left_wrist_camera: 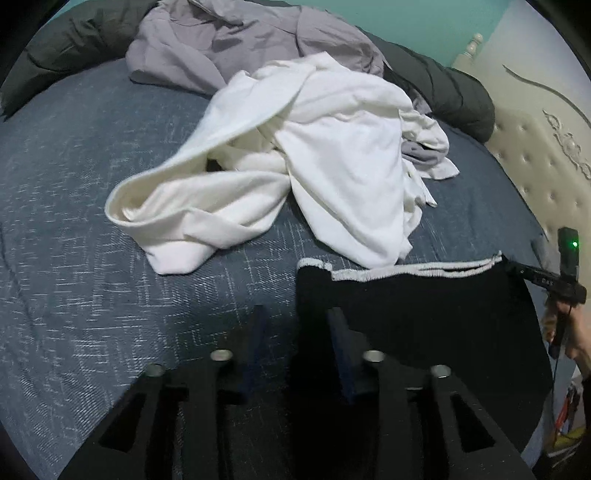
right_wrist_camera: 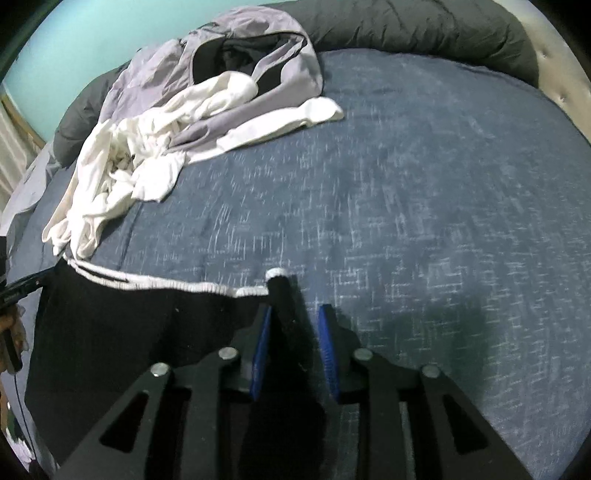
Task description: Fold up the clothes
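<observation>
A black garment with a white ribbed hem lies spread on the blue bedcover. My left gripper is open, its fingers astride the garment's left corner. In the right wrist view the same garment lies at the left, and my right gripper is open with the garment's right corner between its blue pads. The right gripper's body also shows at the right edge of the left wrist view.
A heap of white clothes and a lilac-grey garment lie behind the black one. A dark rolled duvet lines the far edge. A cream tufted headboard is at the right.
</observation>
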